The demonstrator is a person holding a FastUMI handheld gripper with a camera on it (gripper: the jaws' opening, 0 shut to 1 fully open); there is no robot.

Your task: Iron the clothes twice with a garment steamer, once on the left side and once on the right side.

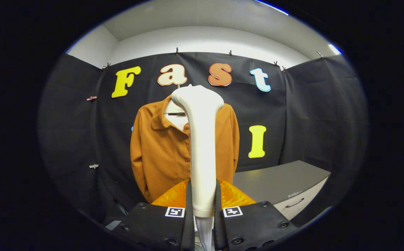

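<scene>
A white garment steamer (202, 139) stands upright between my fingers, its handle pinched by both black pads and its head rising in front of the shirt's collar. My gripper (202, 202) is shut on the steamer's handle. Beyond it hangs a brown button-up shirt (160, 153) on a hanger against the black cloth wall, facing me. The steamer hides the shirt's middle, and the head sits a little apart from the fabric, near the collar. The orange ribbed fingers (235, 195) show on either side of the handle.
A grey cabinet (282, 181) with a drawer handle stands to the right of the shirt, just beyond the right finger. Black cloth walls enclose the booth on the left, back and right.
</scene>
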